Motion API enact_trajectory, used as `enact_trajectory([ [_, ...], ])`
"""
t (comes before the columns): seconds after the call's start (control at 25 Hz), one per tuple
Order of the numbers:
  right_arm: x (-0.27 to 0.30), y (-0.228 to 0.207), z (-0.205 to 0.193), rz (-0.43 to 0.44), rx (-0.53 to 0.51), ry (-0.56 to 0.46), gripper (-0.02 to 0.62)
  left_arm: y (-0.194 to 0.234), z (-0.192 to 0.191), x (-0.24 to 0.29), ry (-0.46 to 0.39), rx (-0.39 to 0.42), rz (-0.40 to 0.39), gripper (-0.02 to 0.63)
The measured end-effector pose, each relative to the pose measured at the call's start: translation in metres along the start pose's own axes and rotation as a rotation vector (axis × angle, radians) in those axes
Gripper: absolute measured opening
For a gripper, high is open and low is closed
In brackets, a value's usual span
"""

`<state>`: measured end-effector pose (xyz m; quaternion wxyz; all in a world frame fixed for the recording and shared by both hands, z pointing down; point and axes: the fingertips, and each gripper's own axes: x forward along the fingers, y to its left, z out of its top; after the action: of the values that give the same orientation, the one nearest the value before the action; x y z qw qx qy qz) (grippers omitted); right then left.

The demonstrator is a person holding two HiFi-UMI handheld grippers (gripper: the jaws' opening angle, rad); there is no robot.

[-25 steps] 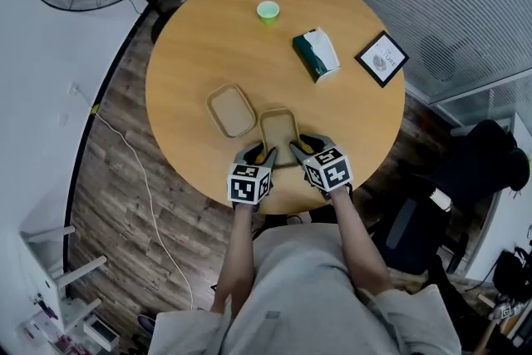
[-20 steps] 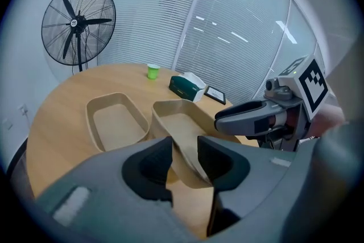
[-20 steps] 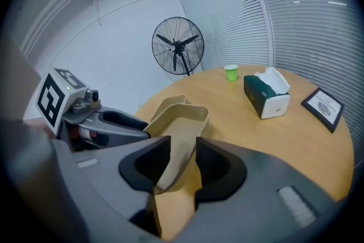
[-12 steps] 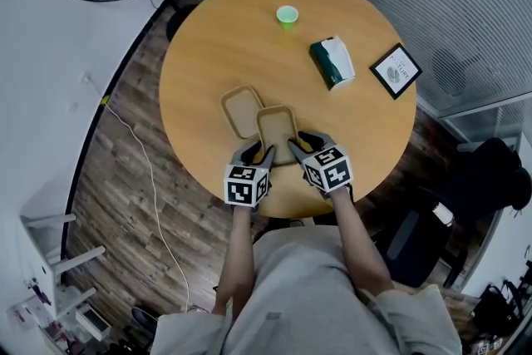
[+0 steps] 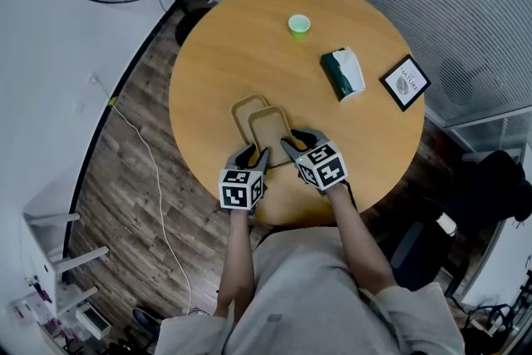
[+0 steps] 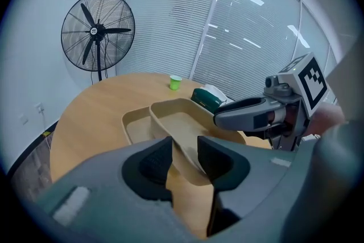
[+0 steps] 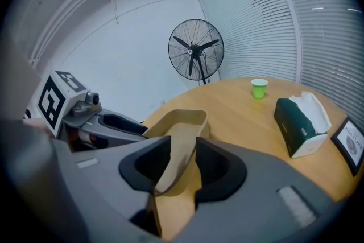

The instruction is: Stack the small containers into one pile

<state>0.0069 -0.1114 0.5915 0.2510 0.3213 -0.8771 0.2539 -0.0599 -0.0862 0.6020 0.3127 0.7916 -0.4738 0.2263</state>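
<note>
From the head view, both grippers had one tan tray. The left gripper [image 5: 253, 155] and right gripper [image 5: 298, 143] each clenched on the near end of the upper container [image 5: 268, 127]. It overlapped the lower container [image 5: 240, 107], which lay just beyond and left of the jaws on the round counter [image 5: 224, 46]. Whether the two touched, I couldn't tell. Well beyond the jaws stood a green cup [image 5: 298, 26], a tissue pack [image 5: 343, 72] and a framed card [image 5: 405, 82].

In the left gripper view, the jaws pinched the upper container's near rim, with the lower one beyond them to the left.

In the right gripper view, the jaws clamped that container's wall, which ran tilted between them. A floor fan [image 7: 196, 52] stood past the counter.
</note>
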Motion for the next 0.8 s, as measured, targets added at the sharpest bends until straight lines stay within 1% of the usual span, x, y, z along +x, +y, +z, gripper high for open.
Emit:
enact_trajectory([
  [0.36, 0.04, 0.0, 0.025, 0.05, -0.083, 0.032, 0.137, 0.037, 0.012, 0.008, 0.0, -0.028, 0.045, 0.144],
  [0.56, 0.064, -0.001, 0.033, 0.068, -0.124, 0.051, 0.137, 0.057, 0.017, 0.014, 0.006, -0.028, 0.06, 0.144],
  [0.8, 0.082, 0.0, 0.035, 0.083, -0.145, 0.067, 0.138, 0.078, 0.018, 0.022, 0.011, -0.033, 0.067, 0.144],
])
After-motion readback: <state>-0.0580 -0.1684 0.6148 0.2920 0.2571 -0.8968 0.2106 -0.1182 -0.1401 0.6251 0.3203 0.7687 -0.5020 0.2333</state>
